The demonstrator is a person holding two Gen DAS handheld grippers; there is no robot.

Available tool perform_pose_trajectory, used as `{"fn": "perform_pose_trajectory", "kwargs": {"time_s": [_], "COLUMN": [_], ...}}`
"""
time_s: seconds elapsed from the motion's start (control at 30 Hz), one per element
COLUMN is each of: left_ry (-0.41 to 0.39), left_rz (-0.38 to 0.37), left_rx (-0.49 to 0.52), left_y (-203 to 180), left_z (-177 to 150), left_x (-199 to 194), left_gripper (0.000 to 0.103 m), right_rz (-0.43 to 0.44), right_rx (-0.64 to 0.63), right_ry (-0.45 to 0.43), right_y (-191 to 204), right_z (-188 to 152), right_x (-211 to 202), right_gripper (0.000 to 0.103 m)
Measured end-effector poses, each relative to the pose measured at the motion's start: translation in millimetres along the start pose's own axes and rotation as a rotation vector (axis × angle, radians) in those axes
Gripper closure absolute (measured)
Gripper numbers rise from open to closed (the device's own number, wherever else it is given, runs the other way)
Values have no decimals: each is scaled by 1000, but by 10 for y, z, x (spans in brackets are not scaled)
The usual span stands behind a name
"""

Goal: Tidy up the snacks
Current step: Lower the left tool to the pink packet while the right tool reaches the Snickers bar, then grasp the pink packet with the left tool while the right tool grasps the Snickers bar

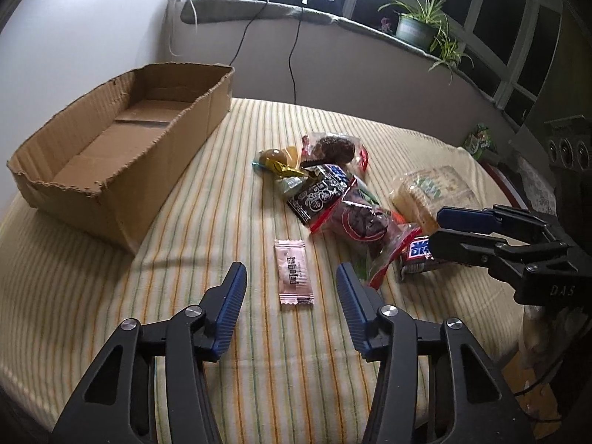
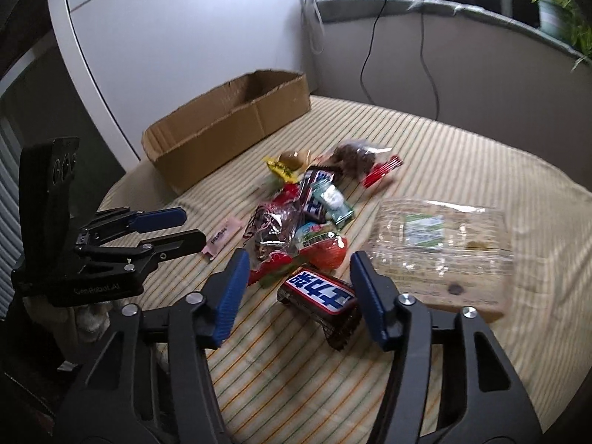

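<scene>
A pink sachet (image 1: 294,277) lies flat on the striped cloth between the fingers of my left gripper (image 1: 289,273), which is open with neither pad touching it. My right gripper (image 2: 299,259) is open around a brown chocolate bar (image 2: 318,292) with a blue and white label; its left pad stands clear of the bar. In the left wrist view the right gripper (image 1: 440,229) comes in from the right over that bar (image 1: 418,255). A pile of mixed snack packets (image 1: 333,188) lies mid-table. The open cardboard box (image 1: 111,155) sits far left and holds nothing.
A clear pack of pale cakes (image 2: 440,255) lies right of the pile. A green packet (image 1: 479,140) sits at the far right table edge. Two black cables (image 1: 294,66) hang down the wall from a sill with a potted plant (image 1: 418,26).
</scene>
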State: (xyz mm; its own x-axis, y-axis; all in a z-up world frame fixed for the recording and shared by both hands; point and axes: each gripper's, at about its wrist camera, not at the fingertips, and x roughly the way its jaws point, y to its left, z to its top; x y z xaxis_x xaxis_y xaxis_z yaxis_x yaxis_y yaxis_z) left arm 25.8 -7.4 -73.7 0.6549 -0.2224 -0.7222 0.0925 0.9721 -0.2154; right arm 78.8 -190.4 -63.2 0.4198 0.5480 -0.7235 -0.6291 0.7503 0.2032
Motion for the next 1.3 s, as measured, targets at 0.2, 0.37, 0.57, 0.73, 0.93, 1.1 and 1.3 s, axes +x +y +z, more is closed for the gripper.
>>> {"fn": "perform_pose_trajectory", "kwargs": {"time_s": [0.2,0.37,0.57,0.73,0.93,1.1,1.3], "left_ry": [19,30,30,25,14,8,-4], "left_rz": [5,20,39,61,74,65,51], "left_rx": [19,44,72,106,112,102,83], "left_y": [-3,-34,-55,-86,-83,-40,6], "left_z": [-14,-13,20,39,39,29,18], "left_x": [86,156,231,274,281,249,173], "left_gripper": [54,54,56,67,81,85,85], "right_rz": [12,4,-38,-52,-93,-136,-130], "right_rx": [21,7,-2,6,4,-8,27], "right_ry": [63,99,116,140,166,162,147], "right_y": [-27,19,40,34,57,84,67], "right_z": [-68,-148,-205,-277,-338,-303,-280], "right_x": [80,117,96,73,152,196,125], "right_gripper": [46,47,56,59,63,73,73]}}
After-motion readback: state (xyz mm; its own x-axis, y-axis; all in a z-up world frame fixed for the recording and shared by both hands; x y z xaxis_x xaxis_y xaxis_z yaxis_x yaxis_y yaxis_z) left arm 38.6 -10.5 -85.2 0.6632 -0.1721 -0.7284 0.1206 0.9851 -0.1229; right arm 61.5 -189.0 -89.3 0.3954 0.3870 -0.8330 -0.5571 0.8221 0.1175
